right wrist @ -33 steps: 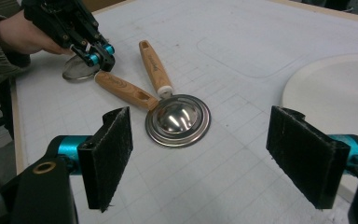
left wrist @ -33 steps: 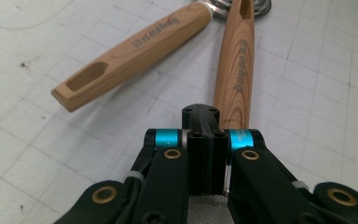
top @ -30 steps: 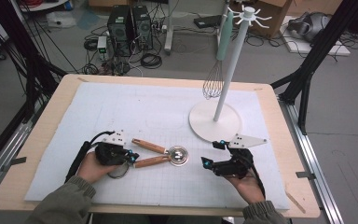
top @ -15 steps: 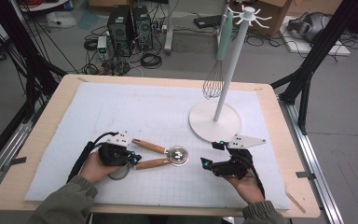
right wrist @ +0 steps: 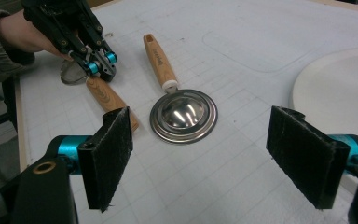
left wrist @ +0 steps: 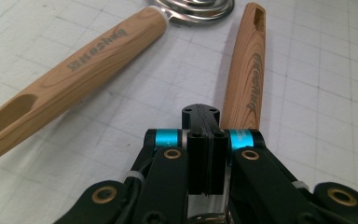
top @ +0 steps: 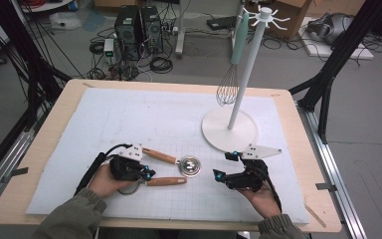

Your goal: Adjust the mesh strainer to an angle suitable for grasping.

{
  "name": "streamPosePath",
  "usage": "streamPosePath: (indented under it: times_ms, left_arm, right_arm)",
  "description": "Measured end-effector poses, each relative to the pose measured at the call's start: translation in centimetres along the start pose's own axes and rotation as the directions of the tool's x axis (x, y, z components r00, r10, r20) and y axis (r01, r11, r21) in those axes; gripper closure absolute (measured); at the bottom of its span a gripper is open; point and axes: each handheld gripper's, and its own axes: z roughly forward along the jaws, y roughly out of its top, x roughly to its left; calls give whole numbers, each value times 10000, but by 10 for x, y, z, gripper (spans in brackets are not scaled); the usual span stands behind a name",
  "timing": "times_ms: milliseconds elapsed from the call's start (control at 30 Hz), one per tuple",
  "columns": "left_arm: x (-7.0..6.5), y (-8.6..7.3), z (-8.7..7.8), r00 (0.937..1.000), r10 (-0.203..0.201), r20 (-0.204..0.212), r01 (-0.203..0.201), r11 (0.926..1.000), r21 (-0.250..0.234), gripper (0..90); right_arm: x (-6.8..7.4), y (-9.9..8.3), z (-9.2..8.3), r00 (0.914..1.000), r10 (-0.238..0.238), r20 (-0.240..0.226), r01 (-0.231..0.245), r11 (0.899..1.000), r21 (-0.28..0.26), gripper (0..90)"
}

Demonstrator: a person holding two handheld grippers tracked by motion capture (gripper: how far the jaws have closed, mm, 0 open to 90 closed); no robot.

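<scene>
sitting just ahead of the left gripper [top: 148, 174], fingers pressed together on nothing, is the near wooden handle [top: 165, 181], long axis running toward the metal bowl [top: 190, 166]; right gripper [top: 225, 165] fingers wide, farther off.

There's a white stand [top: 230, 128] with a round base on the far right of the table [top: 298, 149], and a whisk [top: 229, 84] with a pale green handle hangs off its hooks. White grid mat [top: 129, 114] covers the top. Computer towers [top: 139, 25] and cables sit on the floor behind.
</scene>
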Motion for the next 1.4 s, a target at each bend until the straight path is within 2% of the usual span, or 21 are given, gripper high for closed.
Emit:
streamPosePath:
  times_ms: [133,267,367,433,567,733,1000,1400]
  left_arm:
    - [-1,1,1,10000,64,29,-64,10000,-9,884]
    - [0,1,-4,9999,-115,-84,113,9994,-320,842]
    - [-3,1,-12,9999,-50,-127,42,9979,-645,820]
    - [-5,0,-16,9997,7,-250,-25,9975,-713,782]
    - [-12,-3,-22,9997,118,-199,-136,9952,-972,719]
    - [-16,-8,-26,9998,53,-196,-75,9932,-1159,641]
    - [-19,-11,-27,9994,136,-311,-174,9921,-1240,557]
    - [-22,-10,-27,9989,289,-372,-331,9924,-1183,532]
  right_arm:
    - [1,-1,2,10000,31,-50,-31,10000,72,217]
    - [1,-1,3,10000,29,-57,-28,9999,126,217]
    - [0,-1,4,10000,68,-63,-67,9999,144,215]
    - [0,-2,5,10000,17,-74,-16,9999,102,215]
    - [1,-1,4,10000,11,-64,-10,10000,65,215]
    - [-1,0,8,9999,-11,-132,12,10000,66,215]
    - [0,0,12,9998,-115,-147,117,9998,163,213]
    - [2,-2,16,9995,-304,43,302,9988,380,212]
